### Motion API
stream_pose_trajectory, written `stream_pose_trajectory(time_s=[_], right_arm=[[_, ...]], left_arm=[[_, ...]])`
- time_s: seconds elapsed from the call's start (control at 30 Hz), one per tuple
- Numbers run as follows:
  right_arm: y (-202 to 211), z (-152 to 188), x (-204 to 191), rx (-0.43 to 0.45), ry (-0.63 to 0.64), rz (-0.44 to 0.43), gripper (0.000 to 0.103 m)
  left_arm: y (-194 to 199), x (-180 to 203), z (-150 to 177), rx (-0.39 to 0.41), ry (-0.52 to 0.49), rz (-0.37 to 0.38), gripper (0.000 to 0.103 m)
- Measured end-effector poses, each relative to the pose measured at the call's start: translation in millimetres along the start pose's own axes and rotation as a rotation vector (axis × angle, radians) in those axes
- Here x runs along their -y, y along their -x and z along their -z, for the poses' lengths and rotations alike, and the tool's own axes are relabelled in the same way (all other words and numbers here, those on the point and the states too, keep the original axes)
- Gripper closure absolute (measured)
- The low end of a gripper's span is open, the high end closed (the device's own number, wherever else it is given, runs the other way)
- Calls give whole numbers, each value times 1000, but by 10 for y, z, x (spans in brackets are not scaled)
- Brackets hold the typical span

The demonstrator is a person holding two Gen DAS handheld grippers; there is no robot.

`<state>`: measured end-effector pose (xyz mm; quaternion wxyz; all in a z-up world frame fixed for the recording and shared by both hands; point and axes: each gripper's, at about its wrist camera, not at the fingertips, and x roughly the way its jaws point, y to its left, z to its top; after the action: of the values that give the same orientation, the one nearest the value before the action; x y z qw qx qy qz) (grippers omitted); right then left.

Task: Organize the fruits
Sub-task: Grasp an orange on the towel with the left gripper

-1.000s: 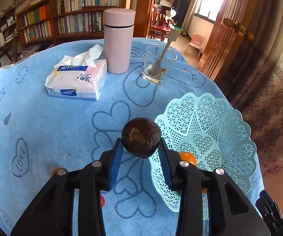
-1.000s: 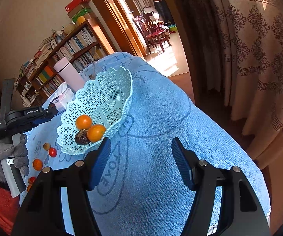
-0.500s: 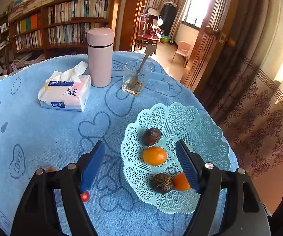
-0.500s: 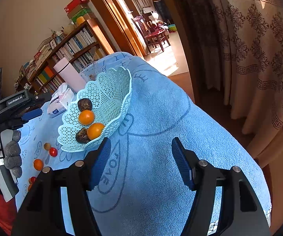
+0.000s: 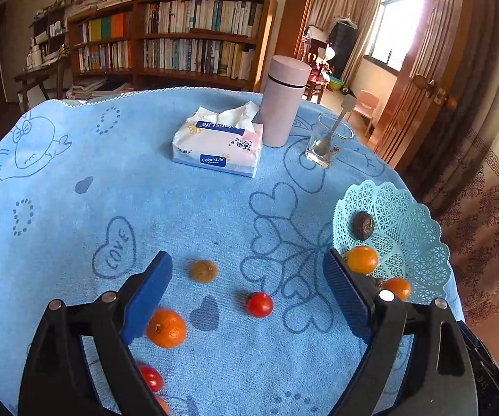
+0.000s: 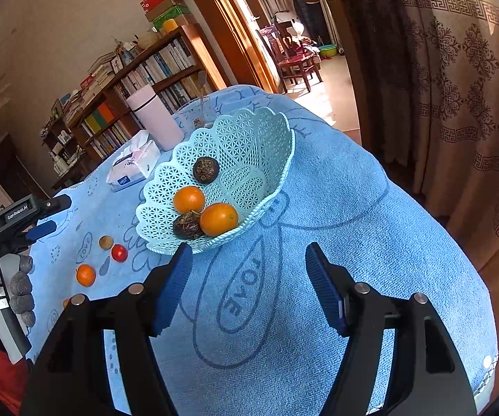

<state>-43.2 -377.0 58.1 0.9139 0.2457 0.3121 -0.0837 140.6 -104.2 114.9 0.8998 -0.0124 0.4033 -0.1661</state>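
Observation:
A light blue lattice basket (image 5: pixel 412 228) (image 6: pixel 249 145) on the blue tablecloth holds two dark passion fruits (image 6: pixel 206 170) and two oranges (image 6: pixel 219 219). Loose on the cloth lie an orange (image 5: pixel 165 328), a brownish fruit (image 5: pixel 203 270), a red tomato (image 5: pixel 259 304) and another tomato (image 5: pixel 150 378). My left gripper (image 5: pixel 247 293) is open and empty above the loose fruit, left of the basket. My right gripper (image 6: pixel 249 280) is open and empty over the cloth just in front of the basket.
A tissue pack (image 5: pixel 218 147), a pink flask (image 5: pixel 284 100) and a glass with a spoon (image 5: pixel 326 142) stand at the far side of the table. The table edge drops off right of the basket; a bookshelf and doorway lie beyond.
My left gripper let the dark passion fruit go into the basket, opened, and pulled back left over the loose fruit. The right gripper has stayed still.

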Motion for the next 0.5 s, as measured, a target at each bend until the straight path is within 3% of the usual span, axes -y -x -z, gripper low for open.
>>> stream_pose_trajectory(time_s=[0.5], right_arm=[[-185, 152, -567, -59, 99, -64, 30]], left_arm=[[140, -977, 467, -53, 150, -102, 15]])
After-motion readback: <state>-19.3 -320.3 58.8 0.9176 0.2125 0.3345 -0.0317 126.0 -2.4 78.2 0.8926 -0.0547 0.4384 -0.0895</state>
